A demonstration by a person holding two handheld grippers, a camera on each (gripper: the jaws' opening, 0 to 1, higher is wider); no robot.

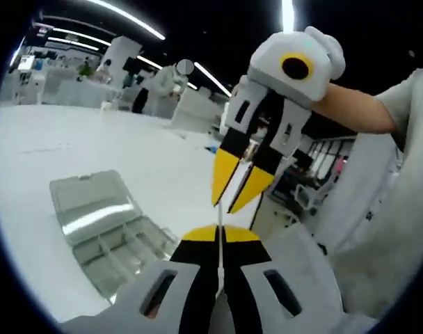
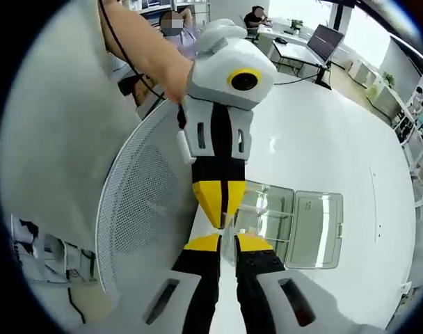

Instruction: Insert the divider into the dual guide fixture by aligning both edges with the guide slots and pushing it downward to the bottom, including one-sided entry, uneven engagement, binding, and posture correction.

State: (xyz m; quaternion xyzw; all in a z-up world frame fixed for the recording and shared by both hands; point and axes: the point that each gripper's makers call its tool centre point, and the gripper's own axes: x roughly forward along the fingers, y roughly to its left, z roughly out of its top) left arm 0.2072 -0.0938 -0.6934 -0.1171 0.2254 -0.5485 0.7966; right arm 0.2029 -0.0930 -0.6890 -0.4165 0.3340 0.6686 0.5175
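My left gripper (image 1: 218, 236) is shut on a thin clear divider (image 1: 218, 263) seen edge-on as a pale line between its yellow tips. The right gripper (image 1: 224, 206) comes down from the upper right and meets it tip to tip, its yellow fingers (image 1: 225, 170) a narrow gap apart. In the right gripper view my own jaws (image 2: 229, 242) stand slightly apart. The left gripper (image 2: 223, 219) points down into that gap with a sliver of the divider (image 2: 231, 221) at its tip. Both grippers hover above the table edge, away from the clear compartment box (image 1: 104, 223) (image 2: 316, 223).
The box lies with its lid open on a wide white table (image 1: 93, 146) (image 2: 323, 139). A white mesh chair back (image 2: 142, 209) stands close on the left. The person's grey sleeve (image 1: 399, 174) and forearm fill the right side.
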